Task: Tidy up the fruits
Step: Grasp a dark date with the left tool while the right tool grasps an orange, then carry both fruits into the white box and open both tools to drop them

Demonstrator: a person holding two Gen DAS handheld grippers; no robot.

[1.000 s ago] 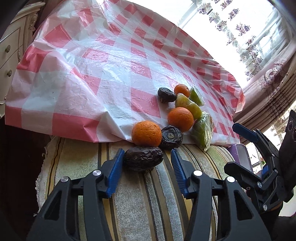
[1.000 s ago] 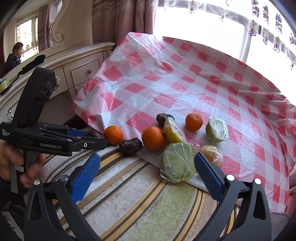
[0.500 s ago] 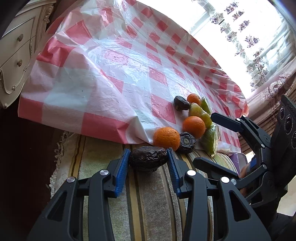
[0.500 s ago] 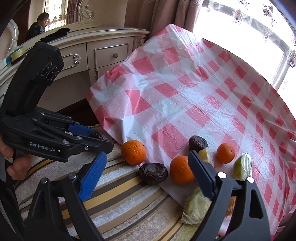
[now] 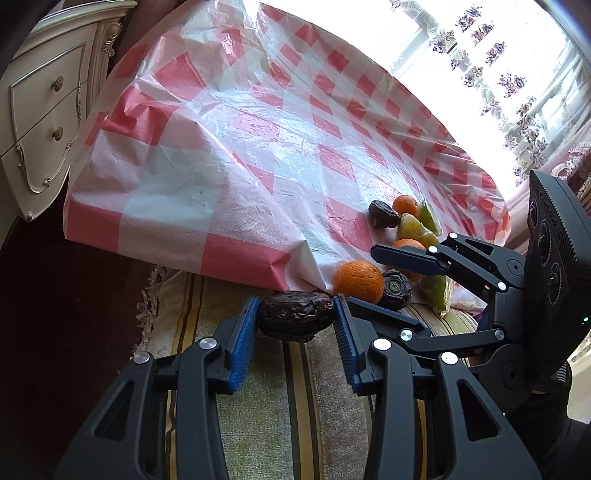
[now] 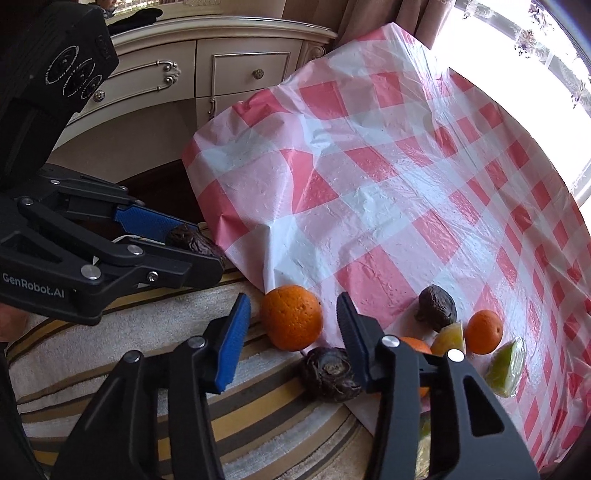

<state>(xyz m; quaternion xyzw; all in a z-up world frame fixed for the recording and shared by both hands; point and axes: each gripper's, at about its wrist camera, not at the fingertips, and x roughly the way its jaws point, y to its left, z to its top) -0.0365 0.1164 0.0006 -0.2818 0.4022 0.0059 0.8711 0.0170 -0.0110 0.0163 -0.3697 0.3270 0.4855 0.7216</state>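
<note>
- Left gripper: jaws clenched on a dark wrinkled date, blue pads pressing both of its ends; date sits just above the striped cushion, right at the hem of the plastic cloth.
- Right gripper: jaws have just been closing and now straddle the nearest orange; a small gap shows on each side, pads not pressing, so released.
- That orange rests on the cushion's edge, touching the red-and-white checked plastic cloth.
- Second dark wrinkled fruit lies just beside the orange, partly behind the right jaw.
- A second orange is mostly hidden behind the right gripper.
- Farther on the cloth: yellow fruit wedge, third dark fruit, small orange, green wedge in clear wrap, all bunched close.
- In the left wrist view the right gripper's fingers reach over the near orange from the right.
- Far back: cream dresser with metal drawer knobs, curtain, bright window.
- Surface under the cloth cannot be told.
</note>
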